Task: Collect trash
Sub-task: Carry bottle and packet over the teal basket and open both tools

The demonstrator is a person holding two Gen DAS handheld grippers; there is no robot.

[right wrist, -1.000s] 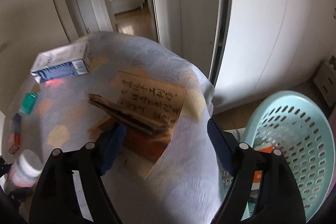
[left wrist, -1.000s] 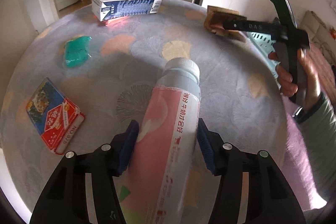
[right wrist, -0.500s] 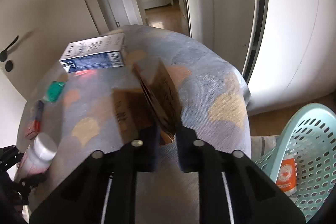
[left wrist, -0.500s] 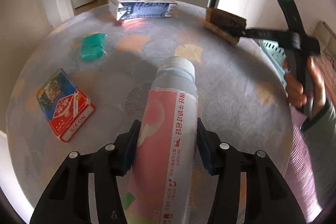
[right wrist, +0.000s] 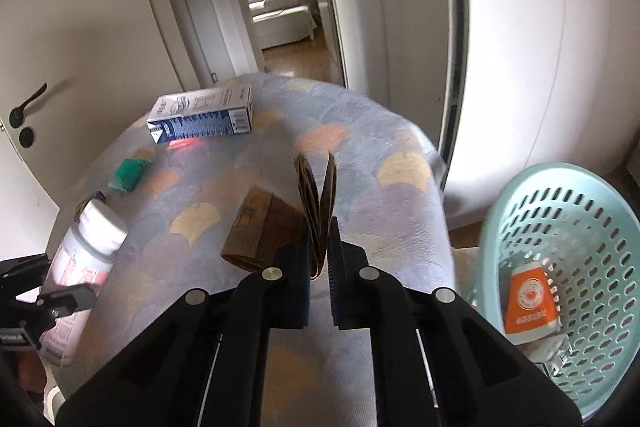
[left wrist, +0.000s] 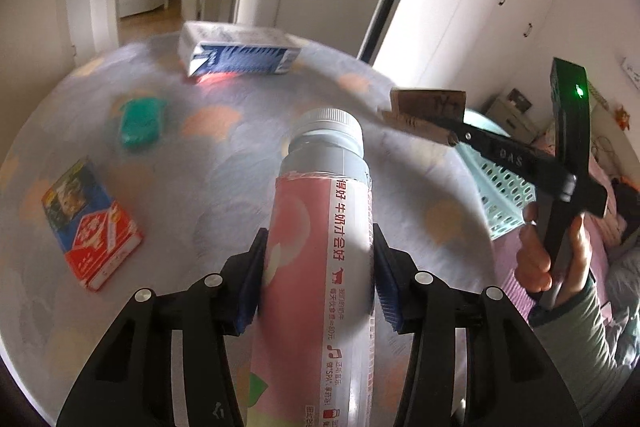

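Your right gripper [right wrist: 320, 259] has its jaws clamped nearly together on the folded brown cardboard [right wrist: 316, 199], which stands up from between the pads at the centre of the right wrist frame, one flap sagging to the left toward the table [right wrist: 400, 211]. Your left gripper [left wrist: 318, 279] grips the pink-labelled milk bottle [left wrist: 320, 267] at mid-body, blue pads [left wrist: 250, 283] pressed on both sides, its jaws having just been closing on it, so the bottle fills the lower centre of the left wrist frame with its grey cap pointing up the picture. To do this step well, keep both grips firm and carry the cardboard first toward the pale green basket [right wrist: 492, 227] at the right edge of the right wrist frame, where an orange packet [right wrist: 530, 303] already lies; release only once the cardboard is over the rim, since its loose flap could catch on the edge. Then bring the bottle over. On the table remain the blue-and-white carton [left wrist: 236, 53] at upper centre, the green wrapper [left wrist: 140, 121] at left, and the red-and-blue box [left wrist: 90, 223] at lower left.
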